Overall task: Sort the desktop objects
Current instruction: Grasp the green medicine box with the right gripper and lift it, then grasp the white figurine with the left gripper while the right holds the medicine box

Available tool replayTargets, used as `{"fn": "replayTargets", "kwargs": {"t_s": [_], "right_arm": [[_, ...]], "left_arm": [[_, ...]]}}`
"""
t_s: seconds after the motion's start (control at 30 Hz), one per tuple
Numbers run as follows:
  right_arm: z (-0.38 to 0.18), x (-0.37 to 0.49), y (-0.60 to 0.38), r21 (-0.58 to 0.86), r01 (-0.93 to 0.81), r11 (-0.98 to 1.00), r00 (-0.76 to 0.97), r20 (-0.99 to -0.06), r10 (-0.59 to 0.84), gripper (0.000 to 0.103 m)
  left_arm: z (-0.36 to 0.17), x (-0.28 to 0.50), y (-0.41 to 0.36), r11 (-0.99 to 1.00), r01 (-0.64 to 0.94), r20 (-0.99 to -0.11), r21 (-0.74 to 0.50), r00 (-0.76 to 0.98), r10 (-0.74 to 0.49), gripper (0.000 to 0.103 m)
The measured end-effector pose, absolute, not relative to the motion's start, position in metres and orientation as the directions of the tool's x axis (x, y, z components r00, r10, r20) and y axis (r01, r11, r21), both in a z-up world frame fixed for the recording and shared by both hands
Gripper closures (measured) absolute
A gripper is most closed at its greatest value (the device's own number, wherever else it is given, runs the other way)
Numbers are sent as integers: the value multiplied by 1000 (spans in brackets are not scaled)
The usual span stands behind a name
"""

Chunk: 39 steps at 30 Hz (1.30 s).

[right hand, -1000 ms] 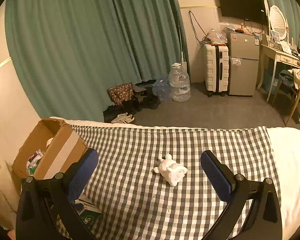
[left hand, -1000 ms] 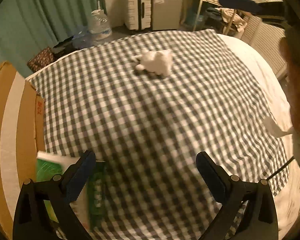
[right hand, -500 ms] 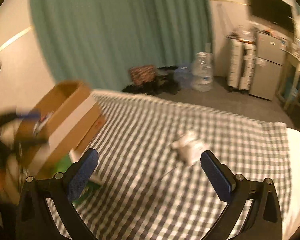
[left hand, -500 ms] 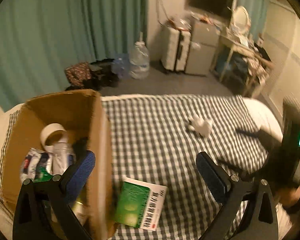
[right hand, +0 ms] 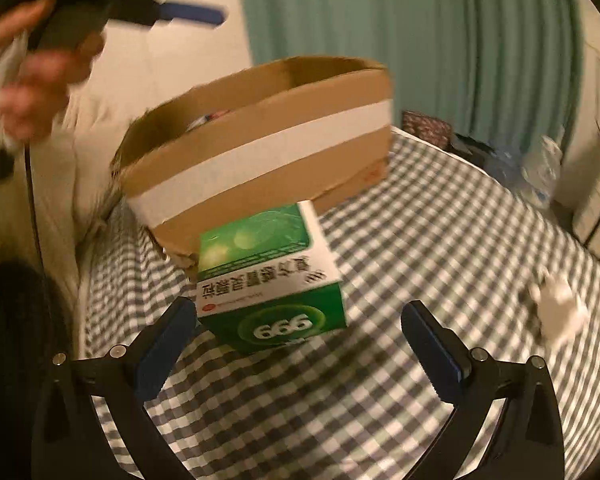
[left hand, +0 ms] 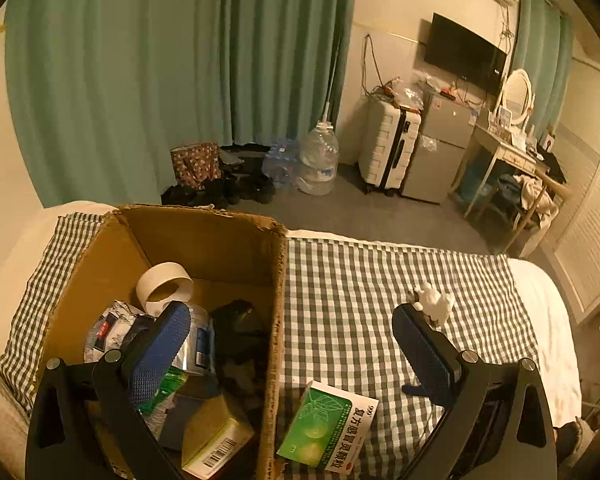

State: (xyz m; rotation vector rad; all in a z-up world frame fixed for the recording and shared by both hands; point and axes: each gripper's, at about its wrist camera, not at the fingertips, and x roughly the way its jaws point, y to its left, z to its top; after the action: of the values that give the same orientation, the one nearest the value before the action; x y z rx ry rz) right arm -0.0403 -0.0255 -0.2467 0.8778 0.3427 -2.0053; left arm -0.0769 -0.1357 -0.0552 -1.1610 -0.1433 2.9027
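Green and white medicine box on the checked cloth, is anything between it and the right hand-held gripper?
Nothing visible. The green and white medicine box lies just ahead of the open right hand-held gripper, against the brown cardboard box.

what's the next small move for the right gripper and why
Probably ease the open right gripper forward to straddle the green and white medicine box. The box lies on the checked cloth against the brown cardboard box, between the jaws but ungripped.
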Motion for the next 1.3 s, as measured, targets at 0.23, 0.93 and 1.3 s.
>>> {"fn": "replayTargets", "kwargs": {"t_s": [0.23,0.93,1.3], "right_arm": [[-260,-37,-61,34,873,-487,-309,-734,-605,0],[-260,-61,-52,58,767,-639,-378,-763,-524,7],[-223,-63,50,-15,573,-819,-601,-688,-407,7]], "left_arm": [[-67,-80,-149,-991,36,-705,-126,-706,64,0],[-72,-84,-140,-992,-7,-691,-127,-717,93,0],[-71,-98,-51,-994,-107,-660,-36,-744,104,0]]}}
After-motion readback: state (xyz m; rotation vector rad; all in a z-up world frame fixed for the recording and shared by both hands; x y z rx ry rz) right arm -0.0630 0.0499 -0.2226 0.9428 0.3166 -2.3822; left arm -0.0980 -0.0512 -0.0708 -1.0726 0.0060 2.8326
